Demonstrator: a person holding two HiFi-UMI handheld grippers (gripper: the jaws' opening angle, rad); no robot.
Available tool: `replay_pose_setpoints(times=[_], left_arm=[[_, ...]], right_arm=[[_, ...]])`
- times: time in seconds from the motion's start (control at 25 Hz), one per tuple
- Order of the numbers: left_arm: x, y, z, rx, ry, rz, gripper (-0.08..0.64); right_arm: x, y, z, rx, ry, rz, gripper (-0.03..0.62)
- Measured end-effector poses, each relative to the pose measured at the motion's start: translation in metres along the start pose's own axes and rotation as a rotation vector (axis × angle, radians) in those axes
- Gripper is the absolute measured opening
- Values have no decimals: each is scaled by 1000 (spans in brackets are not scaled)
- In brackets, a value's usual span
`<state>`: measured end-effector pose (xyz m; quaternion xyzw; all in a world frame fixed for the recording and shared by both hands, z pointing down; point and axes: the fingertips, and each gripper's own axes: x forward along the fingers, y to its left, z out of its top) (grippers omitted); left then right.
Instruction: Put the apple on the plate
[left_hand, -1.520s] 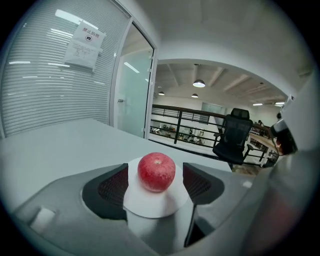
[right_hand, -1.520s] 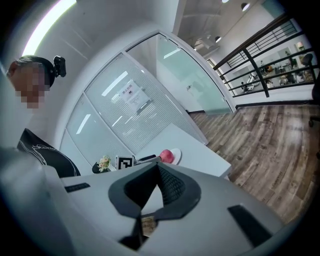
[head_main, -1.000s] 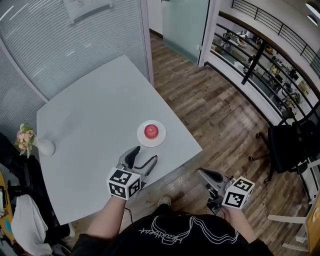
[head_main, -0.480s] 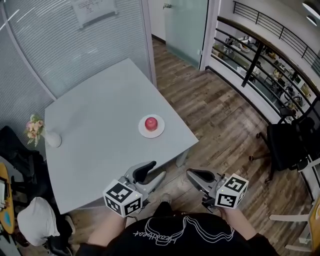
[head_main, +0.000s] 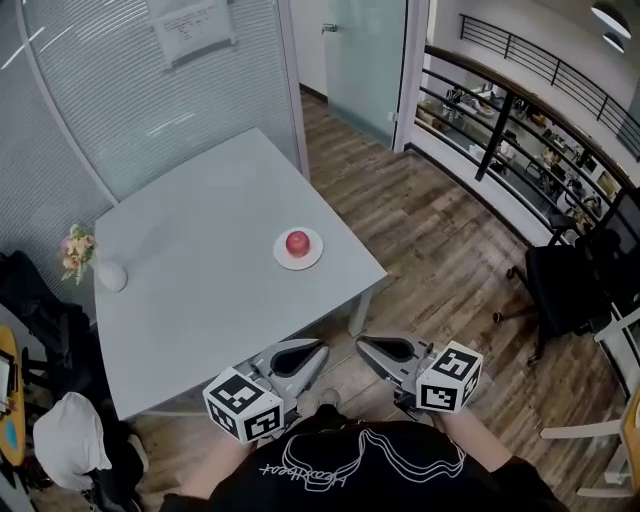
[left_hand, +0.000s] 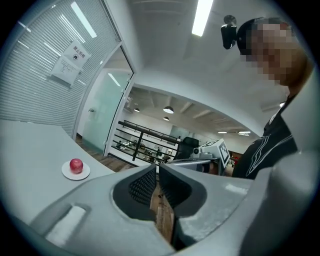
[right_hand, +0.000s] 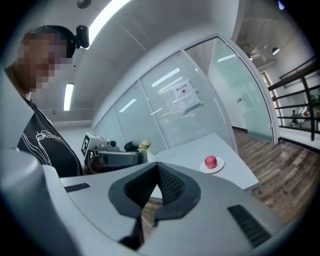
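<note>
A red apple (head_main: 297, 242) rests on a small white plate (head_main: 311, 259) near the right edge of the grey table (head_main: 200, 270). Both grippers hang in front of my body, off the table's near edge, and touch nothing. My left gripper (head_main: 314, 352) is shut and holds nothing. My right gripper (head_main: 366, 345) is also shut and empty, and its tips point toward the left one. The left gripper view has the apple (left_hand: 76, 165) far off at the left, beyond its own jaws (left_hand: 157, 169). The right gripper view has the apple (right_hand: 211, 161) on the plate (right_hand: 218, 166) at the right.
A small white vase with flowers (head_main: 108, 275) stands at the table's left edge. A glass partition (head_main: 150, 90) backs the table. Wooden floor (head_main: 440, 240) lies to the right, with a black office chair (head_main: 565, 290) and a railing (head_main: 500, 130) beyond.
Both grippers have drawn back from the table toward my body. The left gripper's jaws went from open to shut, with nothing in them. The apple stayed on the plate.
</note>
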<state>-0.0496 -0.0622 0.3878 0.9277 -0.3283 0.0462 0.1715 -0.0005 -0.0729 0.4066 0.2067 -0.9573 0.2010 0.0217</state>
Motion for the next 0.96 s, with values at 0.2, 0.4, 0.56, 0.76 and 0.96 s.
replay_pose_setpoints(times=[0.2, 0.4, 0.56, 0.76, 0.96], left_arm=[[0, -21, -5, 25, 0, -5, 25], [-1, -38, -6, 53, -2, -10, 23], [-6, -47, -6, 71, -6, 5, 23], [-11, -57, -6, 78, -22, 15, 23], [-14, -66, -10, 84, -25, 25, 23]], right_arm=[[-15, 18, -2, -8, -18, 15, 9], [-27, 26, -4, -15, -25, 12, 9], [-35, 34, -2, -34, -30, 13, 9], [-42, 40, -2, -34, -43, 25, 9], [-48, 41, -12, -6, -19, 9, 9]])
